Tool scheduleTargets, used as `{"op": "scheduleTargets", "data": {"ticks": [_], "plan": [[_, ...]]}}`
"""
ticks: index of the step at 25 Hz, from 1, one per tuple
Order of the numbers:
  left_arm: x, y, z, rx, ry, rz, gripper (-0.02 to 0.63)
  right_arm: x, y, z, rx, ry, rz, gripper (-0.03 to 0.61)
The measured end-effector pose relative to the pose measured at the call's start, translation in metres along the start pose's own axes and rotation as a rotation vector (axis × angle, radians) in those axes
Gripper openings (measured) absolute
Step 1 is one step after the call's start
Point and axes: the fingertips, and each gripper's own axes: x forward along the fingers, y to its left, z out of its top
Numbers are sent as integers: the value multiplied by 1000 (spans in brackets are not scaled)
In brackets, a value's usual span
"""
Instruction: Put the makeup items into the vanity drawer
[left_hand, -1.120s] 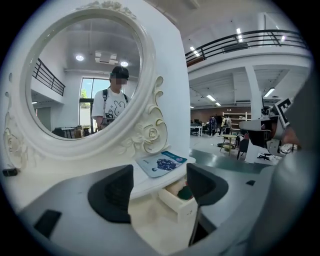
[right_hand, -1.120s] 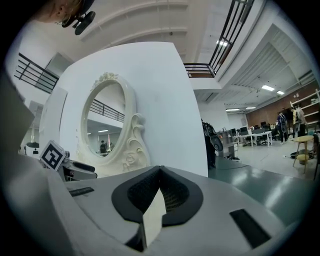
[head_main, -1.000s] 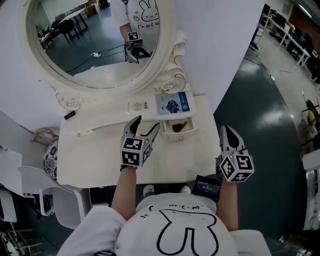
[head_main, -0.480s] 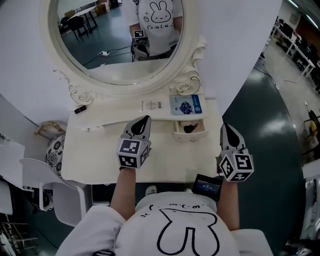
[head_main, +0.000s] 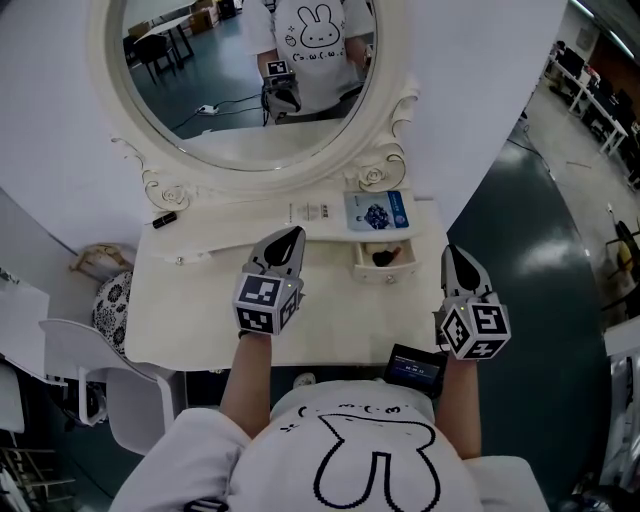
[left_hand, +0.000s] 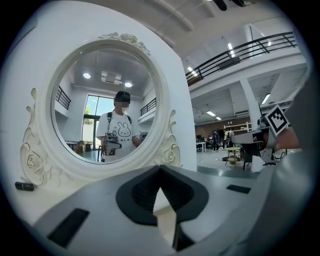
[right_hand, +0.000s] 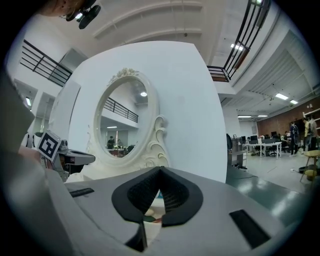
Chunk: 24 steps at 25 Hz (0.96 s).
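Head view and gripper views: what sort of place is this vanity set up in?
Probably a large open lab or workshop hall, not a bedroom: the white vanity stands on a glossy green floor, with rows of desks and a railed mezzanine beyond.
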Motion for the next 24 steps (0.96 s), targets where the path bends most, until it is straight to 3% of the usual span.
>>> {"op": "scheduleTargets", "data": {"ticks": [24], "plan": [[-7,6,6,-11,-23,-6,14,-4,7,-1,-41,23,-13,11]]}}
